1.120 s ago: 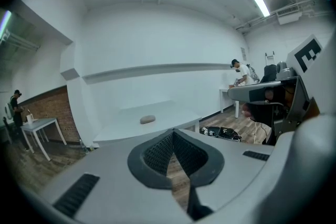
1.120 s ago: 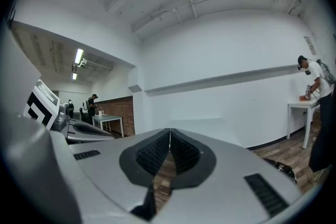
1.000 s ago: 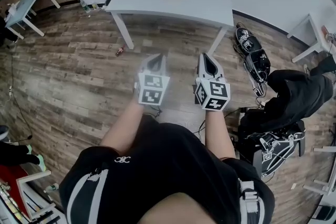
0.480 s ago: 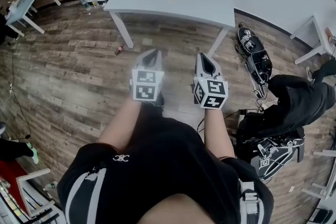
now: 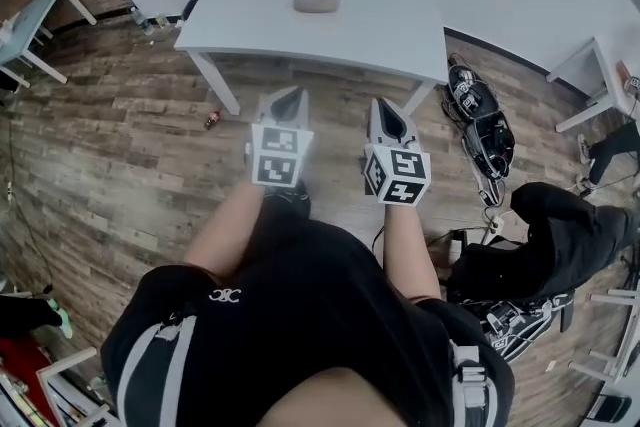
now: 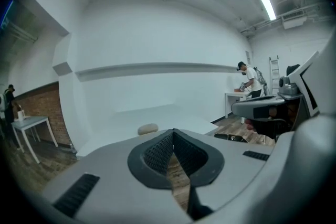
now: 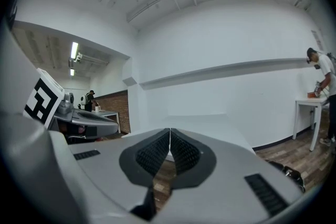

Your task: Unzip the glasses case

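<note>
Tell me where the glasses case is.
Head view: the glasses case lies near the middle of the white table, ahead of the left claw and the right claw.

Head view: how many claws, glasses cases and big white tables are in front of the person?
claws: 2, the left claw and the right claw
glasses case: 1
white table under the case: 1
Total: 4

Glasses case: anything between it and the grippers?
Nothing visible. The glasses case lies alone on the white table. The left gripper and right gripper, both shut and empty, are over the floor, short of the table's near edge; only bare tabletop lies between.
</note>
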{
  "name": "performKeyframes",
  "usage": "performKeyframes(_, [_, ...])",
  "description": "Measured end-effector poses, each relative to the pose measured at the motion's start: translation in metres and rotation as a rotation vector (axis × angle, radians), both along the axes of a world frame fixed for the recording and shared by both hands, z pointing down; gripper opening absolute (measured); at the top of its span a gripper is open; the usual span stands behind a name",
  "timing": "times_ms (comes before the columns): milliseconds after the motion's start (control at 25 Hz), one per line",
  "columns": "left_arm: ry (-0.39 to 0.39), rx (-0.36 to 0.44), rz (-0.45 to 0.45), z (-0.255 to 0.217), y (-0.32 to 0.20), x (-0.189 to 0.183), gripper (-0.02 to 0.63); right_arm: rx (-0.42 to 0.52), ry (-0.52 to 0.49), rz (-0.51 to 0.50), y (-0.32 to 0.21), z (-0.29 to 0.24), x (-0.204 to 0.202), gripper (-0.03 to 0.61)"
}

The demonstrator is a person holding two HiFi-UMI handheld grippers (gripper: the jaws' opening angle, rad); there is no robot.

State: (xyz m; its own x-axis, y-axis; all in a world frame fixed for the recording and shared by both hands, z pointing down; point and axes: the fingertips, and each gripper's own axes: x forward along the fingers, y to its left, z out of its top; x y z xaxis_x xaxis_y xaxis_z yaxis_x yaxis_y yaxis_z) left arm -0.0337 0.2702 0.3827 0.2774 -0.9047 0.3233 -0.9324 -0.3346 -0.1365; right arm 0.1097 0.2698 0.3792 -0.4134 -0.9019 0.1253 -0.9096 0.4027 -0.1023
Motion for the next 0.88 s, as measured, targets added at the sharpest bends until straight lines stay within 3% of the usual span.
performKeyframes(480, [-0.024,-0.083,0.047,0.013,-0.233,-0.079,0.003,-0.056,-0.01,0.036,-0.228,0.003,-0.074,0.015])
performKeyframes(720, [0.073,-0.197,0.185,0.032,-0.315,-0.104,0.003,-0.102,0.038,0.028,-0.311,0.007,-0.117,0.015])
performKeyframes(880, [0.097,-0.243,0.193,0.05,-0.362,-0.129,0.003,-0.154,0.077,0.036,-0.361,0.021,-0.138,0.015])
